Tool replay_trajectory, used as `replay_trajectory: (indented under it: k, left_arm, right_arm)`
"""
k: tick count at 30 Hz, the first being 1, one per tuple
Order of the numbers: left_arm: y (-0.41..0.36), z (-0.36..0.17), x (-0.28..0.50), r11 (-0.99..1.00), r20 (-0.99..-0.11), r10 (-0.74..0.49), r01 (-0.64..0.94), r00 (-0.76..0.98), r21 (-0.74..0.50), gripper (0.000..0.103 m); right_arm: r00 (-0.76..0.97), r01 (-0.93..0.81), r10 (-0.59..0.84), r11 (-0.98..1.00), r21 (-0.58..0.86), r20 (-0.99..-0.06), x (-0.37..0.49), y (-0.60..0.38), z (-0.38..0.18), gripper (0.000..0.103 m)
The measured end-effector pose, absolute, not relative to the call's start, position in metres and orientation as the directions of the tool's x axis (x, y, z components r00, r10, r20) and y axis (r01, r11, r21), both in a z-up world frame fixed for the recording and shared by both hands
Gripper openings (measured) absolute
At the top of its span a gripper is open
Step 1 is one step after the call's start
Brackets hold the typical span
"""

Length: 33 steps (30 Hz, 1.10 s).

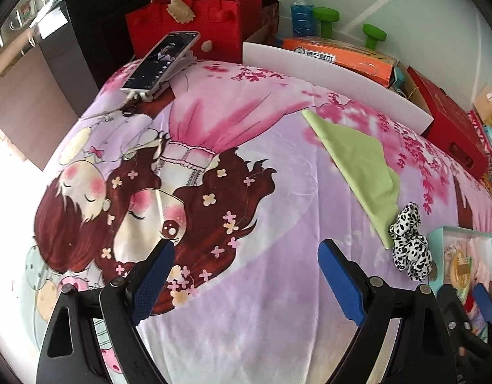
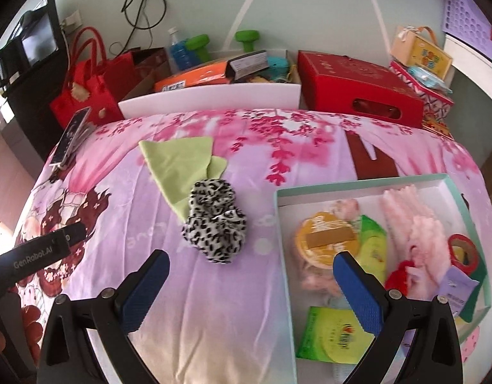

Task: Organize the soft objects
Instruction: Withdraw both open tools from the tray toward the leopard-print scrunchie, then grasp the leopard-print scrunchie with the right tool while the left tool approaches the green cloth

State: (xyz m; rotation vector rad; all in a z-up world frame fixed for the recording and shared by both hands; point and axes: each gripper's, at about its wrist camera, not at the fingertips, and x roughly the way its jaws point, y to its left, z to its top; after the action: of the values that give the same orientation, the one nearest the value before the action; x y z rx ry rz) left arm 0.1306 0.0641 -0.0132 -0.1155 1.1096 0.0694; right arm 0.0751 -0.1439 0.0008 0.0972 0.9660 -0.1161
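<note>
1. Both tools are two-finger grippers with blue ribbed pads on black frames. In its own view the left gripper (image 1: pixel 246 275) stands wide apart over the printed pink-and-lilac fleece blanket (image 1: pixel 262 320), nothing between its pads.
2. Equally spread, the right gripper (image 2: pixel 250 288) holds nothing; one pad hangs over the blanket, the other over the shallow mint-green cardboard tray (image 2: pixel 358 183).
3. Loose soft things lie out on the blanket: a black-and-white leopard-print fabric scrunchie (image 2: pixel 215 224) and, behind it, a pale green folded cloth (image 2: pixel 178 166). The scrunchie overlaps the cloth's near corner and sits beside the tray's left wall, apart from it.
4. That tray already holds pink fluffy pieces, a round yellow item, green packets and a red tape ring, so it looks like the collecting place.
5. Judged from this, the step in hand is the approach to the next pick, nothing yet gripped.
6. Nearest is the scrunchie, just ahead of the right gripper. The move calls for lowering the pads either side of its bulk, closing on fabric rather than blanket pile, and lifting clear so the cloth underneath is not dragged along.
</note>
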Motion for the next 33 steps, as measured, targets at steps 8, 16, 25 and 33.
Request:
replay_trajectory:
  k: [8,16,25,33]
  left_arm:
    - [0.068,-0.025,0.139,0.986,-0.900,-0.037,-0.128,0.435,-0.103,0.091]
    - [0.060,-0.029,0.152,0.987,-0.889,-0.060,-0.104,0.454,-0.120,0.091]
    - [0.049,-0.030,0.173,0.978,-0.873,-0.141,-0.069,0.466,-0.195,0.091]
    - [0.034,-0.038,0.187,0.971,-0.865,-0.191,-0.040,0.465,-0.237,0.091]
  right_arm:
    - [0.582,0.111,0.006,0.990,0.087,-0.813,0.084,-0.133,-0.012,0.103]
    - [0.577,0.092,0.040,0.989,0.114,-0.816,0.090,-0.129,-0.018,0.103]
    - [0.579,0.090,0.035,0.990,0.107,-0.815,0.103,-0.130,-0.024,0.084]
    - [0.567,0.073,0.038,0.993,0.095,-0.823,0.117,-0.126,-0.032,0.069]
